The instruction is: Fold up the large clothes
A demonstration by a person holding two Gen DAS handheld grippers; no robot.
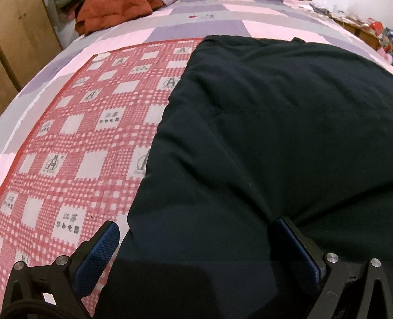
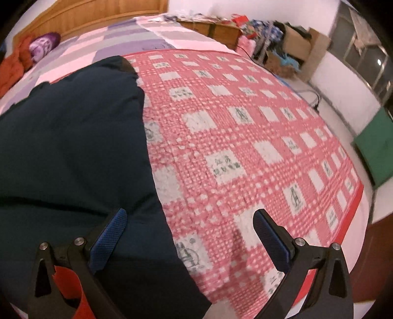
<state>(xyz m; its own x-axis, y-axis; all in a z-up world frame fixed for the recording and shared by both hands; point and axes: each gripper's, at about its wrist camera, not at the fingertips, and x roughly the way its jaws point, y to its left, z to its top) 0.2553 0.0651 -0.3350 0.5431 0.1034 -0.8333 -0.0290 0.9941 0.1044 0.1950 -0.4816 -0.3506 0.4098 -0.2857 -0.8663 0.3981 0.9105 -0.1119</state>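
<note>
Where it covers the checked blanket [image 1: 81,137], the dark garment [image 1: 270,137] lies flat.

Dark navy garment [image 2: 73,137] spread on red-checked blanket [image 2: 245,137], covering its left part. Right gripper [image 2: 190,220] above garment's right edge, jaws wide, nothing clamped. Orange cloth [image 2: 12,71] beyond garment, far left.

Bed with red-checked blanket [image 2: 245,147]; wooden headboard [image 2: 98,12] at eleven o'clock, cluttered cardboard boxes [image 2: 299,46] at one, window [image 2: 363,54] at two.
</note>
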